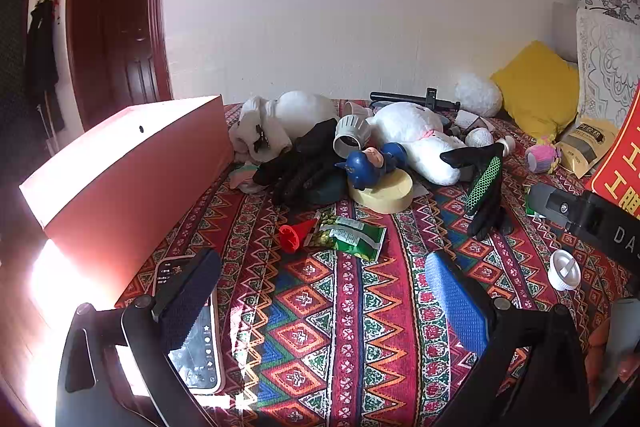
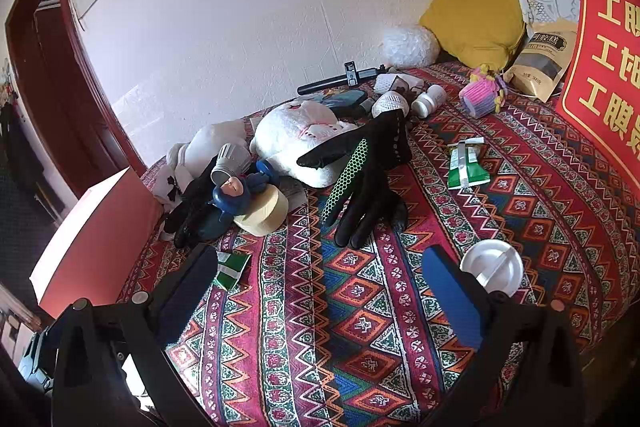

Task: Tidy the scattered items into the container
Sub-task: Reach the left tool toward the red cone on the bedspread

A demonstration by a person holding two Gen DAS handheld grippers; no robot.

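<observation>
Though barely begun by look of things: red box (image 1: 120, 163) at frame left, inside hidden; phone (image 1: 200, 339), red funnel (image 1: 294, 233), snack packet (image 1: 350, 237), glove (image 1: 486, 183), white cap (image 1: 564, 269) scattered centre to right. Left gripper (image 1: 320, 307) and right gripper (image 2: 316, 303) spread, pinching nothing.

I saw a woven, coarse-looking patterned cloth (image 1: 320, 327) under both sets of jaws. Ahead of the left jaws lay a glossy, crinkled green foil packet (image 1: 352, 237) and a smooth red plastic funnel (image 1: 294, 233). Beyond the right jaws, a matt black knit glove (image 2: 368, 179) rested against a fluffy white plush toy (image 2: 296, 143).
</observation>
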